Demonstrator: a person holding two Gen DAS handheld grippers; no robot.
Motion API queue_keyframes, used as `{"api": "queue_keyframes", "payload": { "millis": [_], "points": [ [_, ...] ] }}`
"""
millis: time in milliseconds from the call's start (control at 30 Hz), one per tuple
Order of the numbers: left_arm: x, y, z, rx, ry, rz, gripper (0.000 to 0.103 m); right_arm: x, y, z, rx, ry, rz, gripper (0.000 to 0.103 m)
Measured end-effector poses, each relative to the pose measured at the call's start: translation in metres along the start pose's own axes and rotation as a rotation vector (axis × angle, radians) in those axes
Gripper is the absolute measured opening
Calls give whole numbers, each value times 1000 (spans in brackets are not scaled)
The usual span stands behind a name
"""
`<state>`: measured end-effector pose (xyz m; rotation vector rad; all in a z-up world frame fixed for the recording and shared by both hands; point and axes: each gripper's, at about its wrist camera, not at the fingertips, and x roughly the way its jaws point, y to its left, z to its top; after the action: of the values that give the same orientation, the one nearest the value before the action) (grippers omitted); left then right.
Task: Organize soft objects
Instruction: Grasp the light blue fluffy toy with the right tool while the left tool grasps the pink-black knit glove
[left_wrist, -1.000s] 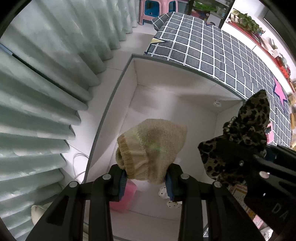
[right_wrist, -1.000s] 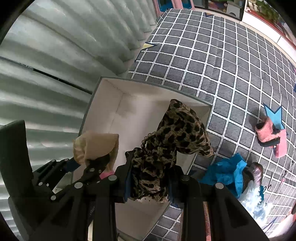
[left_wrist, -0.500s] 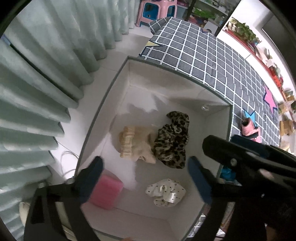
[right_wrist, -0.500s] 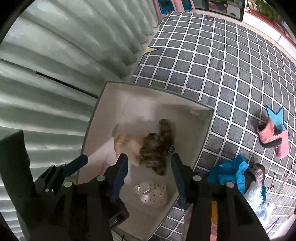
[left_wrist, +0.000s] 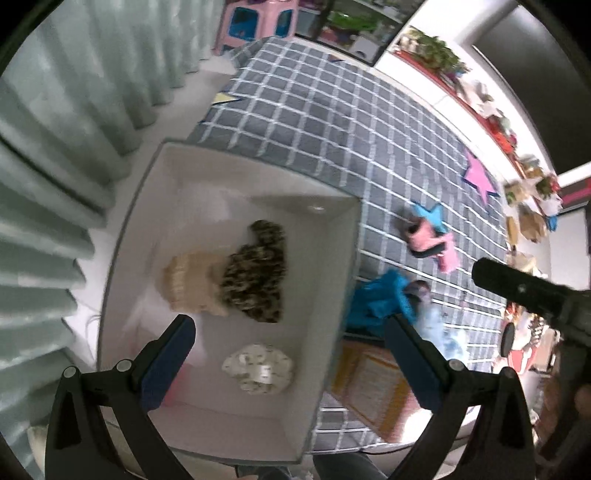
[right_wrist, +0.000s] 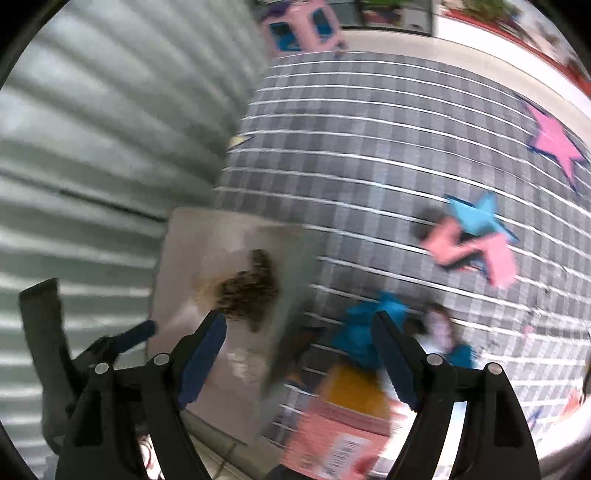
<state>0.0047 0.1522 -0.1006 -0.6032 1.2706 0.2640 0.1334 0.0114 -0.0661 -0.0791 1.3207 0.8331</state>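
left claw: apart, empty | right claw: just been opening, nothing between | white box: beige knit touching leopard cloth inside | blue cloth just beside box

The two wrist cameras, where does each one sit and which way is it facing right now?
Left wrist: on the left claw, looking steeply down into the white rectangular storage box; its open blue-padded fingers and the right claw's black body show.
Right wrist: on the right claw, open, looking down, blurred, over the box edge and grey checked mat; its fingers and the left claw show.
Shared: the box, leopard-print fabric piece inside, blue cloth, pink slipper on the mat.
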Motion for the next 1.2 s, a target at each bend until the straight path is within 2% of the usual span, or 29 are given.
{"api": "queue_keyframes", "payload": {
  "millis": [167,267,367,467,600,767,833,867,1033,1100,1200],
  "points": [
    [4,-34,6,58,34,-38,103,-7,-71,-15,135,14,-81,82],
    [11,-52,9,91,60,-35,103,2,-109,-34,214,60,-106,82],
    [19,-66,10,108,87,-28,103,17,-130,-49,246,109,-115,82],
    [24,-77,8,126,99,-10,103,34,-142,-63,255,157,-85,82],
    [30,-93,9,151,115,13,103,56,-138,-70,197,201,-24,82],
    [36,-104,12,163,129,40,103,80,-137,-71,113,269,49,82],
    [39,-109,13,166,134,54,103,89,-142,-71,115,291,88,82],
    [42,-112,14,168,139,62,103,93,-144,-70,119,302,112,87],
    [53,-127,19,179,158,92,103,104,-151,-65,93,330,183,87],
    [57,-134,21,185,163,101,103,107,-156,-64,106,341,200,85],
    [62,-143,25,194,170,114,103,112,-166,-64,133,354,238,76]
  ]
}}
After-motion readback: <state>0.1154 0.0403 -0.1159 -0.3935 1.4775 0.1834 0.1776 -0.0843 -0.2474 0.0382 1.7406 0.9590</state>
